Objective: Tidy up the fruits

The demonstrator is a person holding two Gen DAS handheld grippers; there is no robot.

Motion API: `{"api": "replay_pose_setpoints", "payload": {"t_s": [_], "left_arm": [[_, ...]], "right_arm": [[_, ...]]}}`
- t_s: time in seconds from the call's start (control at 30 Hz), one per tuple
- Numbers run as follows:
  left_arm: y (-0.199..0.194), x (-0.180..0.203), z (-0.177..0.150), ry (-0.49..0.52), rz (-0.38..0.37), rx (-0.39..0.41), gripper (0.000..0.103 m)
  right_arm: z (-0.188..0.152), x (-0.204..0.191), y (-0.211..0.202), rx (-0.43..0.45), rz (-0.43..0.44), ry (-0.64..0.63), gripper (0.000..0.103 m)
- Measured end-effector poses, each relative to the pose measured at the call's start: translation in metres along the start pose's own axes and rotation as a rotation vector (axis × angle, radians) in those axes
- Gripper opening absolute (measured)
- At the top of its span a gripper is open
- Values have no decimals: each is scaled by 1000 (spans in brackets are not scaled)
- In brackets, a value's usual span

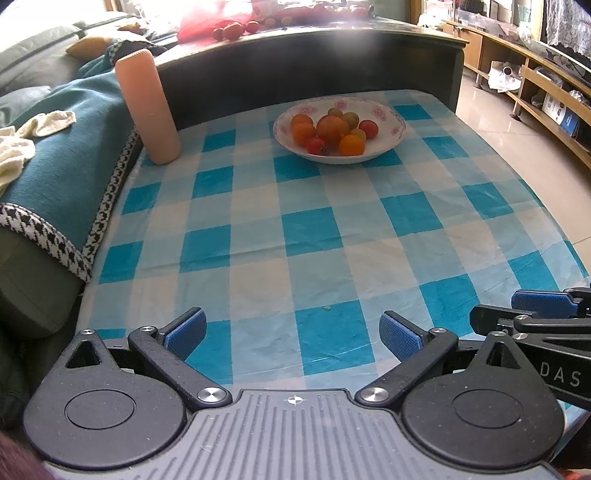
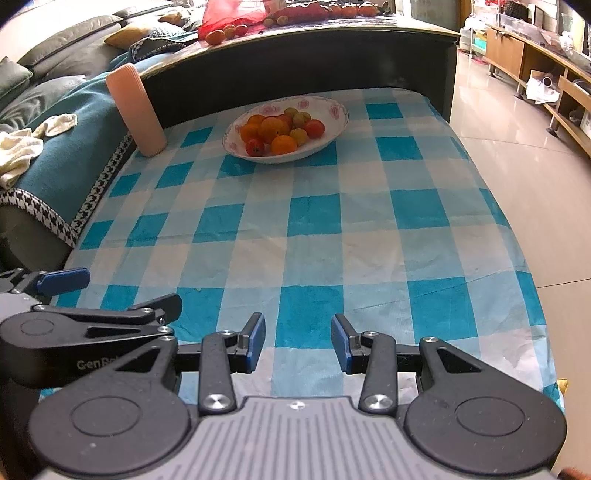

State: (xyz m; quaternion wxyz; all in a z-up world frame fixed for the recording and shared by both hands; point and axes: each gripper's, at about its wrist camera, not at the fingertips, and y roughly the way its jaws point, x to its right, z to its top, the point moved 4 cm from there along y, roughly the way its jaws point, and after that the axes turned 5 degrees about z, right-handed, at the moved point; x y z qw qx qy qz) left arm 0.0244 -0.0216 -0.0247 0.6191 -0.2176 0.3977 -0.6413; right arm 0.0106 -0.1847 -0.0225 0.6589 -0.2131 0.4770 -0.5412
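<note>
Nearest the camera, the left gripper (image 1: 293, 332) hangs low over the near edge of the checked tablecloth (image 1: 314, 229), its blue-padded fingers spread wide with nothing between them. Just beside it, the right gripper (image 2: 298, 341) sits at about the same height, its jaws parted less widely and likewise holding nothing (each claw shows at the edge of the other's view). The blue-and-white cloth runs bare through its middle, apart from a tiny green speck (image 1: 326, 307) close to the left gripper. Toward the far end stands a white bowl with a pink floral rim (image 1: 395, 120), and the fruits (image 1: 332, 129) are heaped inside it: orange, red and a few yellowish-green ones, touching each other. Left of the bowl and well apart from it, a peach-coloured ribbed cylinder (image 1: 146, 107) stands upright at the cloth's edge, beside a teal blanket (image 1: 70, 147) draped over the sofa. Behind the bowl rises a darker, higher tabletop (image 1: 332, 40) with more small red fruits (image 1: 236, 29) and a red mesh bag (image 1: 214, 18) on it.
</note>
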Motion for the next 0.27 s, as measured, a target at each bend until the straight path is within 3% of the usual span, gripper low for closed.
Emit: {"api": "replay_pose_setpoints", "payload": {"t_s": [0.27], "left_arm": [[1,0,-1,5,9,0,101]], "right_arm": [[-2,-2,2,-17,-3,-10,52]]}}
